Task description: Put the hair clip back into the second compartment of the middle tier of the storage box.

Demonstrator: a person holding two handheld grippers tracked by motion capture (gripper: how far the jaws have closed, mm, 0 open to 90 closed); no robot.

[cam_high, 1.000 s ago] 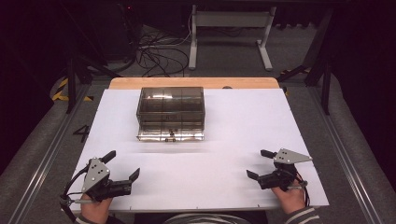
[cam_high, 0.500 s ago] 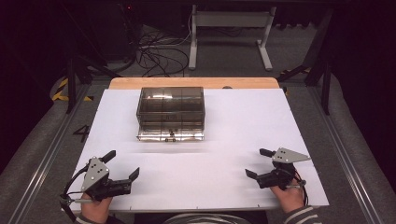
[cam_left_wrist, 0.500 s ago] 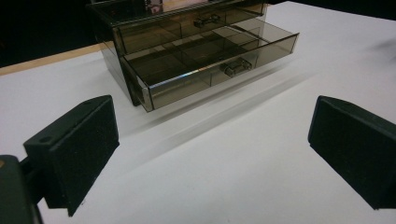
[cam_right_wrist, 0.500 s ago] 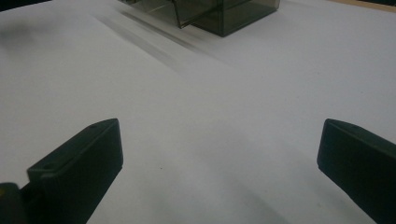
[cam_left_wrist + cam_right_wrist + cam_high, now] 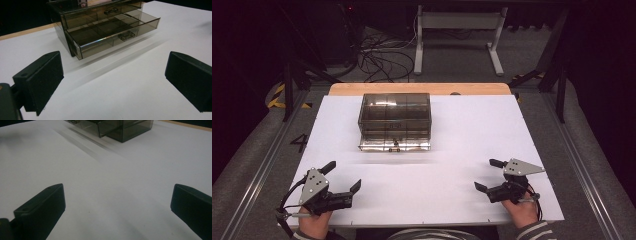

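Observation:
A smoky clear plastic drawer box (image 5: 394, 120) stands at the back middle of the white table (image 5: 472, 135). Its lower drawer (image 5: 115, 32) is pulled out and looks empty; the upper drawer (image 5: 100, 15) is pushed in. My left gripper (image 5: 343, 176) rests near the front left edge, jaws wide apart, nothing between them; its camera faces the box (image 5: 82, 15). My right gripper (image 5: 490, 174) sits near the front right edge, open too and holding nothing. A corner of the box (image 5: 130, 128) shows at the top of the right gripper view.
A wooden strip (image 5: 417, 89) runs along the table's far edge. Metal rails (image 5: 262, 165) flank the table. Behind it are cables (image 5: 377, 50) and a stand's legs (image 5: 457, 30) on the floor. Bare white surface lies between the grippers and the box.

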